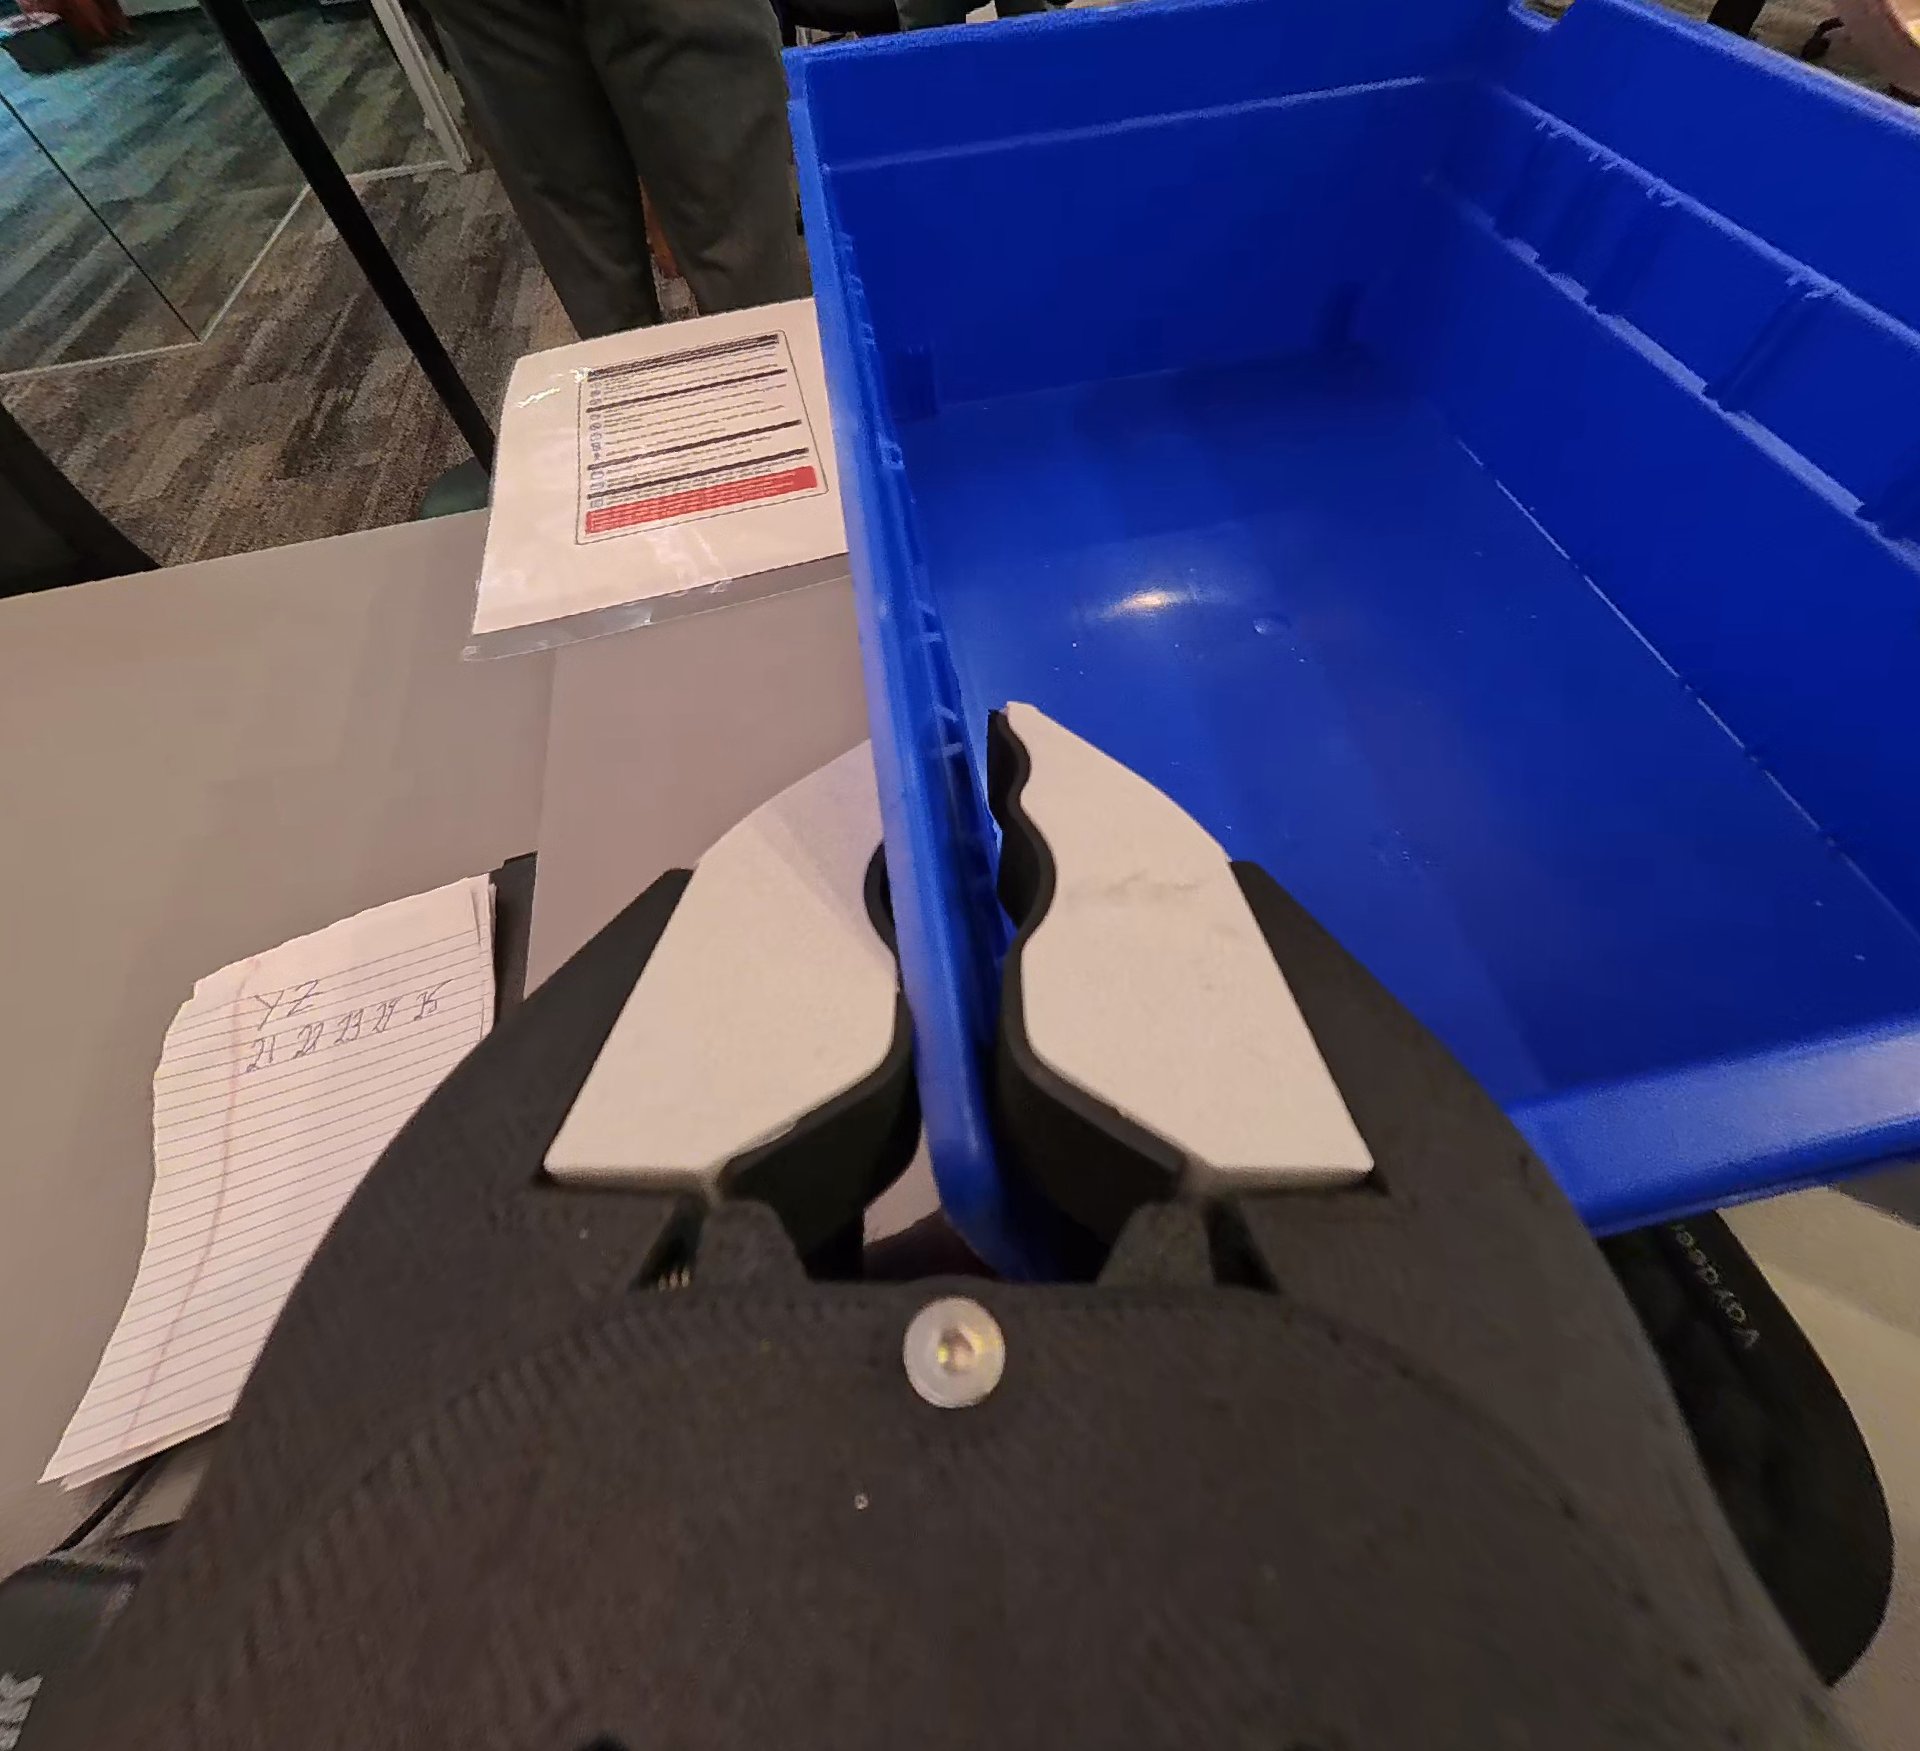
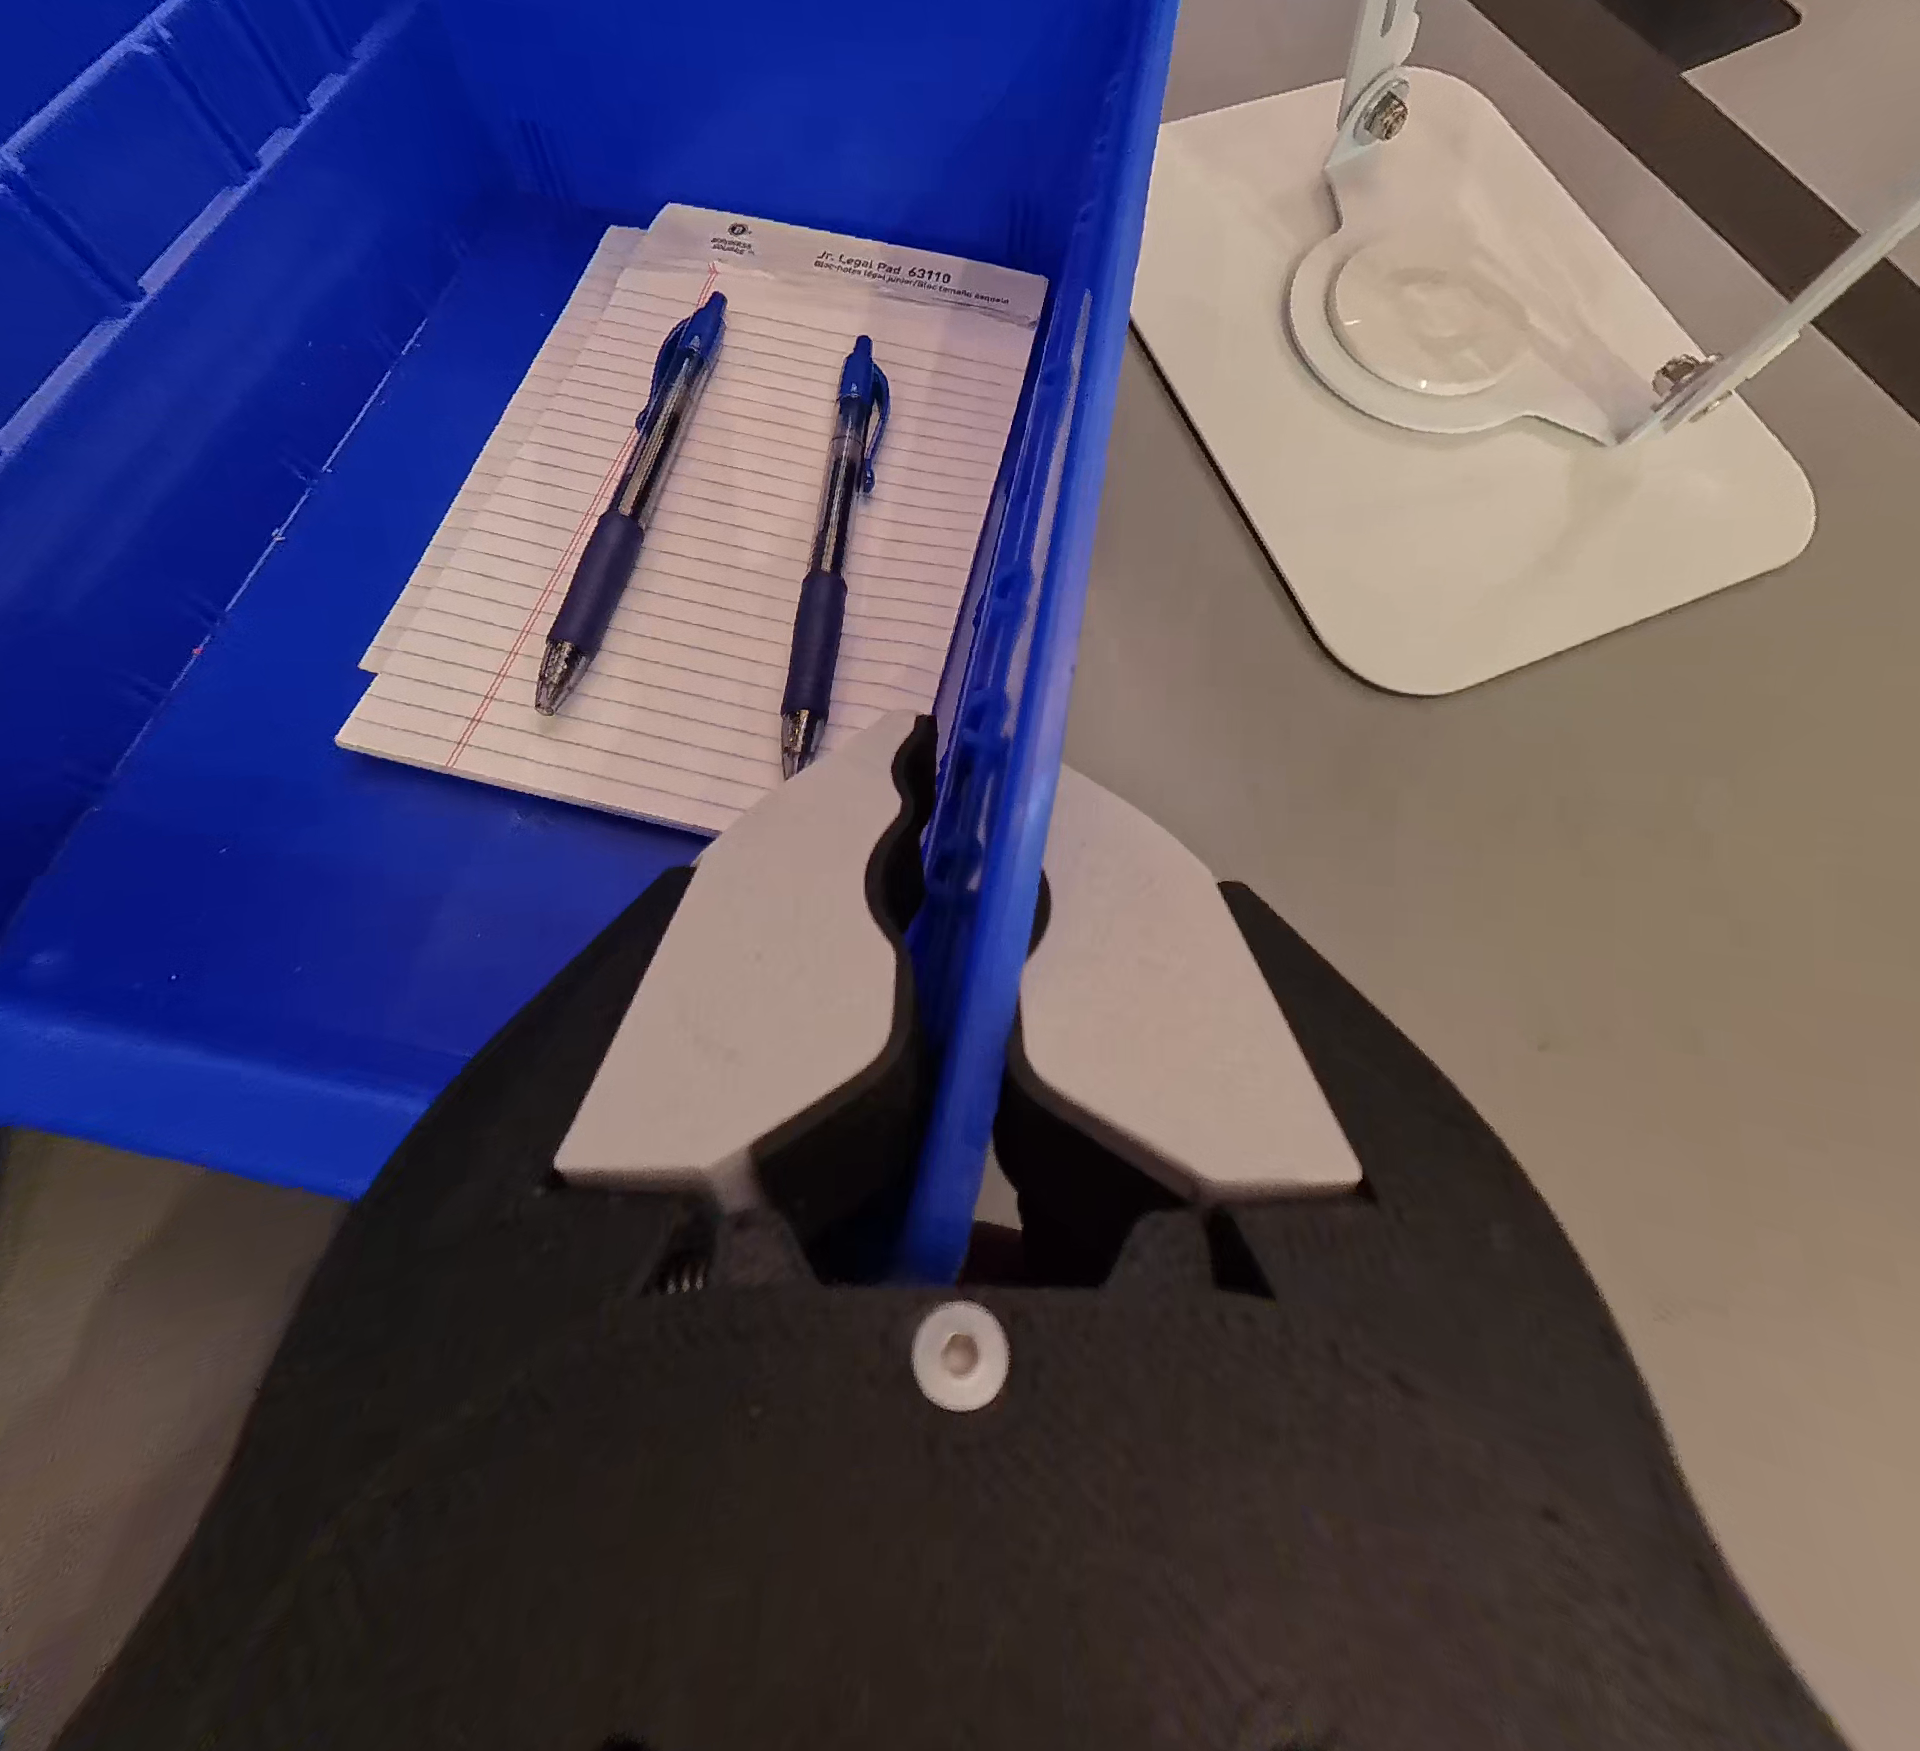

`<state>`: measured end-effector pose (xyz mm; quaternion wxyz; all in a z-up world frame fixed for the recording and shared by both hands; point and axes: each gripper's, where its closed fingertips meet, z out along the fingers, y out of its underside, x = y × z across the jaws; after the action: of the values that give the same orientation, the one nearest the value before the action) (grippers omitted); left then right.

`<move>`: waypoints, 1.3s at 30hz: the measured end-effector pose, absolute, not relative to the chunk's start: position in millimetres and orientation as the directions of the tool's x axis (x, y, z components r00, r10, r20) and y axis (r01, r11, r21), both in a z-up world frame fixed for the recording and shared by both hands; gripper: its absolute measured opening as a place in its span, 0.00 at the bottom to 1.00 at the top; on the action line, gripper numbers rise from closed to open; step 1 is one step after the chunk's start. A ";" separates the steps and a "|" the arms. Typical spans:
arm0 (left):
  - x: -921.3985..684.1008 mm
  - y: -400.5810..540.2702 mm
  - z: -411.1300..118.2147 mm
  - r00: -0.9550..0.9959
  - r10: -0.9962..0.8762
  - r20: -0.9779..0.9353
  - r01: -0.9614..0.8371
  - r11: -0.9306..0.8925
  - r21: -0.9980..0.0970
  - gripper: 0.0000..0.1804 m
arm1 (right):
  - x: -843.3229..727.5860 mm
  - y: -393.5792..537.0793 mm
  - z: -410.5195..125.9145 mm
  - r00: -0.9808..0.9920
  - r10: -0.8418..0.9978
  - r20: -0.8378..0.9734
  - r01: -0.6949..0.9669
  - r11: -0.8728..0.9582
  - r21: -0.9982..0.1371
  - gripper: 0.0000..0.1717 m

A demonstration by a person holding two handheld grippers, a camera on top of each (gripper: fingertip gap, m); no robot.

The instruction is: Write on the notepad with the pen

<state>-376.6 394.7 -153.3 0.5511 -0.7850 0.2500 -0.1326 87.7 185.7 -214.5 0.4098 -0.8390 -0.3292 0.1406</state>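
Observation:
A blue plastic bin [image 2: 260, 351] stands on the grey table [image 2: 1403, 974]. Inside it, near its right wall, lies a white lined notepad [image 2: 727, 558] with two blue pens on it, one to the left [image 2: 634, 496] and one to the right [image 2: 836, 538]. My right gripper [image 2: 987, 766] is shut on the bin's right wall, one finger inside and one outside. My left gripper [image 1: 940, 766] is shut on the left wall of the bin [image 1: 1351, 610] in the same way. The notepad and pens do not show in the left wrist view.
Loose lined sheets with writing [image 1: 291, 1130] lie on the table [image 1: 260, 714] left of the bin. A laminated printed sheet [image 1: 665, 475] lies at the far edge. A person's legs [image 1: 603, 91] stand beyond. A white stand base [image 2: 1455, 413] sits right of the bin. There is about 50 cm between the tips of the two grippers.

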 end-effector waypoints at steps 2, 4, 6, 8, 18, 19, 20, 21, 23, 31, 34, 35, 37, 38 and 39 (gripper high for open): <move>-378.7 394.8 -152.3 0.843 -0.535 -0.064 -0.240 -0.267 -0.933 0.06 | 82.5 190.7 -215.2 0.744 0.667 0.037 0.438 -0.445 -0.781 0.06; -381.1 395.0 -151.6 0.846 -0.530 -0.060 -0.234 -0.267 -0.935 0.06 | 77.4 196.6 -216.1 0.748 0.663 0.032 0.431 -0.448 -0.783 0.06; -383.5 394.9 -150.9 0.849 -0.525 -0.059 -0.229 -0.267 -0.936 0.05 | 71.9 203.7 -217.2 0.753 0.657 0.020 0.417 -0.454 -0.787 0.06; -385.3 394.6 -150.1 0.852 -0.521 -0.059 -0.227 -0.266 -0.937 0.05 | 66.0 210.5 -218.5 0.754 0.657 0.028 0.419 -0.446 -0.791 0.06; -392.4 393.6 -148.1 0.859 -0.509 -0.058 -0.220 -0.264 -0.939 0.05 | 64.6 207.1 -201.5 0.696 0.718 0.025 0.401 -0.360 -0.842 0.21; -393.1 393.7 -147.9 0.860 -0.507 -0.059 -0.220 -0.265 -0.939 0.05 | 67.3 203.2 -195.0 0.682 0.731 0.028 0.401 -0.342 -0.850 0.22; -393.8 393.7 -147.7 0.861 -0.505 -0.059 -0.219 -0.265 -0.939 0.05 | 68.6 198.0 -186.8 0.656 0.754 0.041 0.406 -0.306 -0.861 0.24; -394.4 393.7 -147.6 0.862 -0.504 -0.058 -0.218 -0.265 -0.939 0.05 | 68.4 191.2 -177.5 0.621 0.781 0.067 0.413 -0.254 -0.875 0.25; -395.4 393.6 -147.2 0.863 -0.502 -0.055 -0.214 -0.265 -0.940 0.05 | 59.7 166.4 -160.1 0.492 0.864 0.111 0.427 -0.128 -0.895 0.23; -396.3 391.8 -144.2 0.867 -0.496 -0.055 -0.209 -0.260 -0.943 0.05 | 19.6 105.5 -180.4 0.093 0.984 0.155 0.531 0.083 -0.844 0.20; -395.0 390.0 -142.2 0.864 -0.500 -0.057 -0.210 -0.255 -0.944 0.05 | 9.5 104.3 -202.5 0.035 0.989 0.141 0.580 0.095 -0.809 0.21; -394.7 389.6 -141.5 0.864 -0.501 -0.057 -0.209 -0.253 -0.944 0.05 | 7.7 106.2 -210.1 0.028 0.990 0.135 0.599 0.092 -0.795 0.22; -394.7 389.2 -140.3 0.863 -0.501 -0.056 -0.206 -0.250 -0.946 0.05 | 2.8 107.7 -216.0 0.003 0.989 0.150 0.602 0.118 -0.789 0.22; -394.9 389.2 -139.9 0.864 -0.501 -0.055 -0.205 -0.249 -0.947 0.05 | 0.4 107.7 -214.6 -0.007 0.989 0.147 0.593 0.123 -0.796 0.22; -395.2 389.3 -139.6 0.864 -0.501 -0.053 -0.202 -0.249 -0.947 0.05 | -0.3 108.9 -215.7 -0.012 0.988 0.151 0.601 0.128 -0.789 0.22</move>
<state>-395.2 389.3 -139.6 0.5698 -0.7793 0.2256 -0.1309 -0.3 108.9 -215.7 0.3606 -0.6033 -0.6588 0.2684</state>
